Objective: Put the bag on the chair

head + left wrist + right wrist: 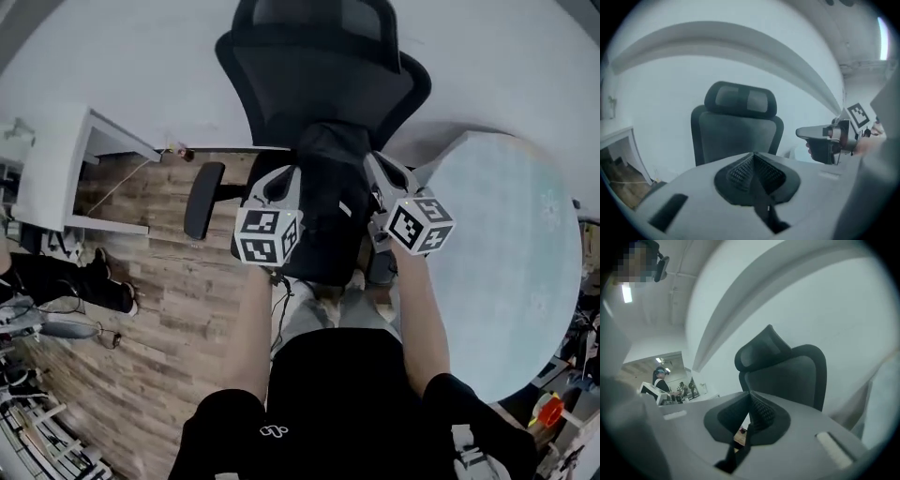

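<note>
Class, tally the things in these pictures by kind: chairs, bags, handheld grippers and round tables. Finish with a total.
Chairs: 1, the black office chair
Bags: 1, the black bag
Grippers: 2, the left gripper and the right gripper
Round tables: 1, the pale round table
Total: 5

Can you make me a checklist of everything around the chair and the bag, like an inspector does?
Surface: wooden floor; the black office chair stands on it.
Job's things: black bag looks to rest on the chair's seat, against the backrest.
Clutter: small things at lower right, too small to name.
Grippers: left gripper and right gripper are both shut, above the bag; I cannot tell whether a strap is pinched.
Cables: loose cables on the floor at left.
Surroundings: round table at right, white shelf at left, another person's legs at left.
</note>
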The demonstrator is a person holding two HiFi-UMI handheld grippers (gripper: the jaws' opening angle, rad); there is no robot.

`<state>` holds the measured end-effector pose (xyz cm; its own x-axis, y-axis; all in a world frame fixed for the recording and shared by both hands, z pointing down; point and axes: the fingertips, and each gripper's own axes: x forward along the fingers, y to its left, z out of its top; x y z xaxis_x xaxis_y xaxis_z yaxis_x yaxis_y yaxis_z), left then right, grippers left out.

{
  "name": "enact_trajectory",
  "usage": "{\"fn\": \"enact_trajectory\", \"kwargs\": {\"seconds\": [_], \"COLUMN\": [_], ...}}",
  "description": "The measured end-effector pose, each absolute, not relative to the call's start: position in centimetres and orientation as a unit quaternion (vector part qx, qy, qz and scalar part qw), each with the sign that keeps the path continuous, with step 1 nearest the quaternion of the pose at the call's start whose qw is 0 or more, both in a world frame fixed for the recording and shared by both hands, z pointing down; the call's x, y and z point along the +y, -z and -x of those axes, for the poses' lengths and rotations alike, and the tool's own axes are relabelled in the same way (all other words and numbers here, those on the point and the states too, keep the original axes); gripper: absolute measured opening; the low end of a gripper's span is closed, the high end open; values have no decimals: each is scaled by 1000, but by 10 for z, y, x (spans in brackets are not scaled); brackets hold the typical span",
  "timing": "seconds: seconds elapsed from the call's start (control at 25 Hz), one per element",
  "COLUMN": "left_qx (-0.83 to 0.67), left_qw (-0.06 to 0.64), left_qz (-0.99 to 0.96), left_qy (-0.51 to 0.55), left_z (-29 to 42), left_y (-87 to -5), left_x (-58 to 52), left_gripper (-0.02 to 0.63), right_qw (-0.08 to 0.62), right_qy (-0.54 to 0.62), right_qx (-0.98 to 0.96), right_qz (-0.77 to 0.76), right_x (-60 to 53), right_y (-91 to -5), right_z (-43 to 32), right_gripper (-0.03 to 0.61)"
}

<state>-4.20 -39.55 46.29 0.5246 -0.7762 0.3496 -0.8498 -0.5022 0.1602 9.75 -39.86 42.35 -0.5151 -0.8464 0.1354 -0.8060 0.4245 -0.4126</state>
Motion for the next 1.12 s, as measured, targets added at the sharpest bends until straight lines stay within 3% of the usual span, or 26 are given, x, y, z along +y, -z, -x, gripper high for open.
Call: {"fn": "enact_trajectory", "kwargs": {"seconds": [0.16, 0.52, 1.12], "left_qx": [-518, -545, -510], "left_qw": [149, 135, 155], "left_qz": [-839, -827, -846], "left_qy": [-67, -21, 11], "left_z": [73, 107, 86], "left_y": [-424, -395, -391], "left_x": [-371, -367, -397], "left_gripper": [-3, -2, 0], "right_qw": [59, 12, -6], "right_qy": [190, 152, 130], "right_qx": [854, 868, 866], "right_qz": [480, 472, 484], "right_x": [-377, -380, -399], "right_y": [-396, -386, -379], "right_z": [-74, -33, -48], "right_gripper": [7, 8, 8]}}
